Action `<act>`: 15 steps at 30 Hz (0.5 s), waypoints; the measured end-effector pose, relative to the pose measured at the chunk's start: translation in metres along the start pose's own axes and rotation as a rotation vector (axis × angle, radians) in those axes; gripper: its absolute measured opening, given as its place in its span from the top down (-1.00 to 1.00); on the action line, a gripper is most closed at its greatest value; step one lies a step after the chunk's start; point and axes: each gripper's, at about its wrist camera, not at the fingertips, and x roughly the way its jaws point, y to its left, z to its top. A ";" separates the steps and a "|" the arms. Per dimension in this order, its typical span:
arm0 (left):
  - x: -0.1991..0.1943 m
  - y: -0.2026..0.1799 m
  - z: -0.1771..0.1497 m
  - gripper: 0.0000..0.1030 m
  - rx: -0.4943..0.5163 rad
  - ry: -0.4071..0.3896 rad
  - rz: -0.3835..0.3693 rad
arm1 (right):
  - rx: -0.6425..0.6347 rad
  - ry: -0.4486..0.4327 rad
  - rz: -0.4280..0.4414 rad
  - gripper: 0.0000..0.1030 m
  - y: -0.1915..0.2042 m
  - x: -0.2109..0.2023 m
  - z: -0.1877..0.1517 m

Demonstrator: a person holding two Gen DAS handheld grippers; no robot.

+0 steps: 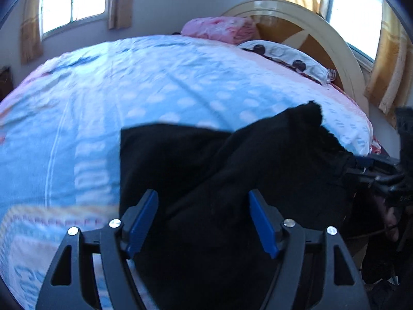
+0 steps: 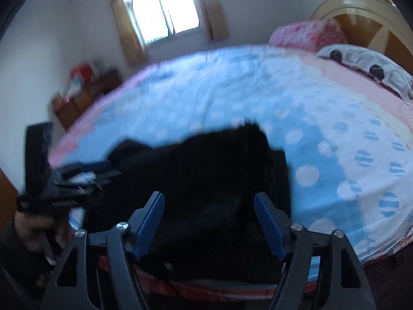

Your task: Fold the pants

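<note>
A: Right, log both claws. Left claw: blue pads spread wide, nothing between them, so released. Right claw: same, pads apart, empty.

B: Agreed. In the left wrist view the right claw shows at the far right edge, close against the bunched edge of the cloth there; whether it touches I cannot tell. From its own camera the jaws stand apart.

A: Location of the pants?

B: Black, lying on the bed near its front edge, on the blue dotted cover. They sit directly ahead of and under both claws. Partly heaped: one flat panel to the left, a raised fold peaking toward the headboard side.

A: Long axis?

B: Judgement only, since the black cloth hides its seams: it runs roughly across the front edge of the bed, left to right, between the two claws. Left claw is over the flat left part, right claw over the rumpled right end.

A: So the coming move turns on that?

B: Likely. Each claw would need to drop straight forward and down onto its own end of the cloth. Neither is clearly nearer.

A: Any writing?

B: Large pale letters on the bed cover at the left, blurred, unreadable. Small print on the left claw's body in the right wrist view, also illegible. No label visible on the pants.
</note>
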 end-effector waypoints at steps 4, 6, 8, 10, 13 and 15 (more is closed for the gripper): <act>-0.006 -0.007 -0.011 -0.44 0.031 -0.034 0.021 | 0.007 0.090 0.009 0.10 -0.018 0.010 -0.017; -0.004 -0.013 -0.012 -0.45 0.048 -0.047 0.031 | 0.017 0.068 0.041 0.21 -0.020 0.000 -0.021; -0.002 -0.015 -0.014 -0.52 0.051 -0.055 0.025 | 0.016 0.033 0.048 0.23 -0.017 -0.010 -0.021; -0.002 -0.013 -0.014 -0.53 0.039 -0.058 0.016 | 0.024 0.008 0.065 0.35 -0.015 -0.015 -0.020; -0.005 -0.008 -0.014 -0.54 0.019 -0.071 0.012 | -0.013 -0.034 0.067 0.49 -0.002 -0.024 -0.013; -0.008 -0.003 -0.016 -0.70 0.006 -0.079 0.028 | -0.027 -0.053 0.058 0.51 -0.001 -0.036 -0.014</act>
